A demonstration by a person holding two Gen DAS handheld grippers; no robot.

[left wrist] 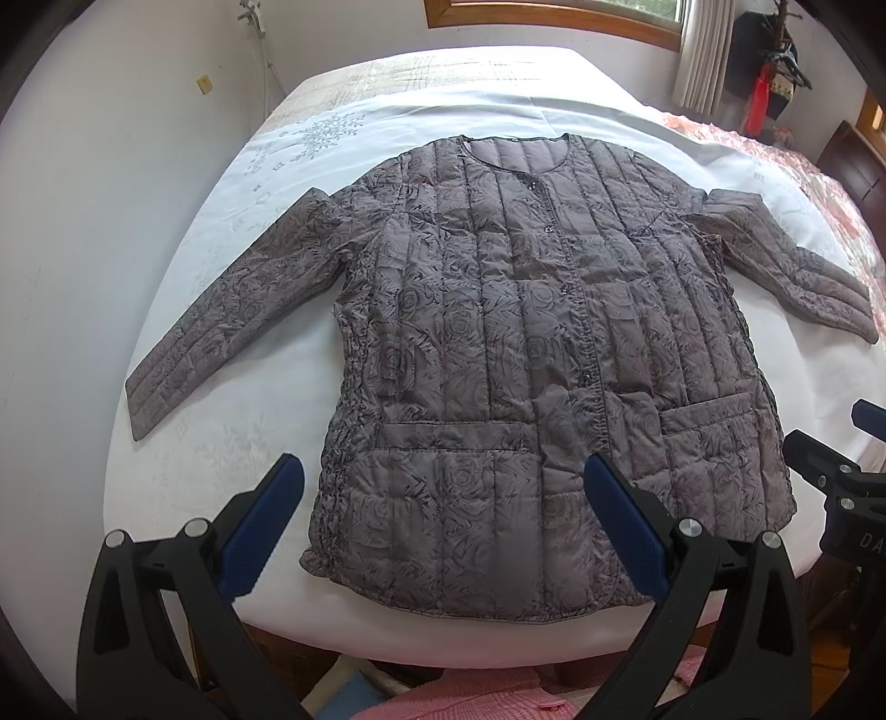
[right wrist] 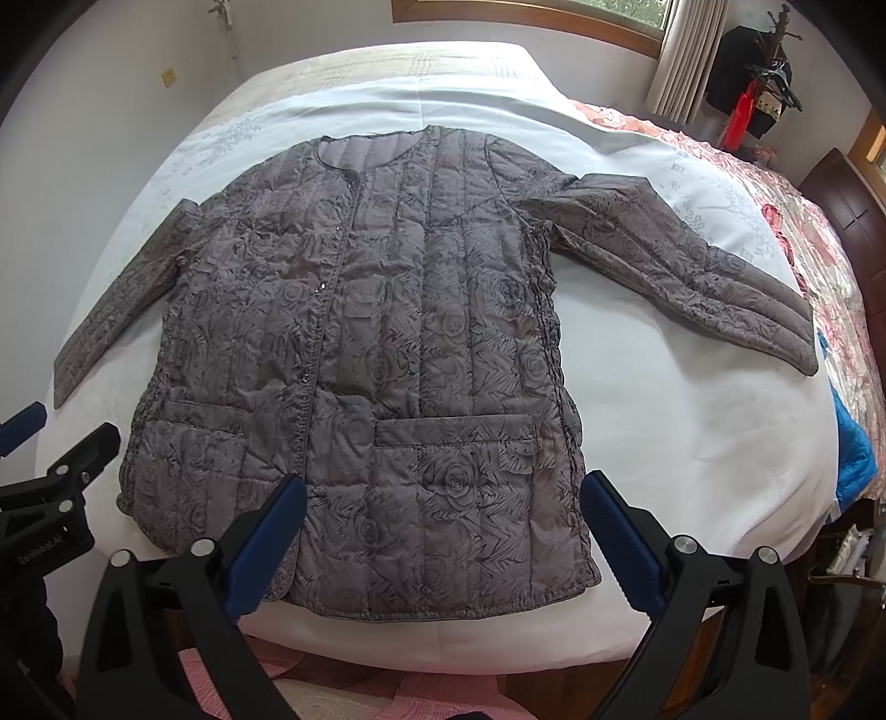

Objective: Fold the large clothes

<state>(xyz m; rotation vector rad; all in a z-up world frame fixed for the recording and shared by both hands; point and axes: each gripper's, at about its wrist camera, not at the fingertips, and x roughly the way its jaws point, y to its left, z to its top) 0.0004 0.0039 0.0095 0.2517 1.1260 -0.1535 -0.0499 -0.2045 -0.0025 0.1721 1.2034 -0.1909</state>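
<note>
Quilted jacket is laid flat, buttoned, on bed; far pattern is blurred. L gripper and R gripper are held wide apart, nothing gripped.

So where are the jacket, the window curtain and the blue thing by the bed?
jacket [left wrist: 526, 343], left wrist view, chest by buttons.
curtain [right wrist: 681, 61], right wrist view, mid folds.
blue thing [right wrist: 855, 443], right wrist view, its middle.

Two wrist views from the foot of my bed.
Both look forward over my open tongs; they share the spread jacket, bed and far window.
</note>
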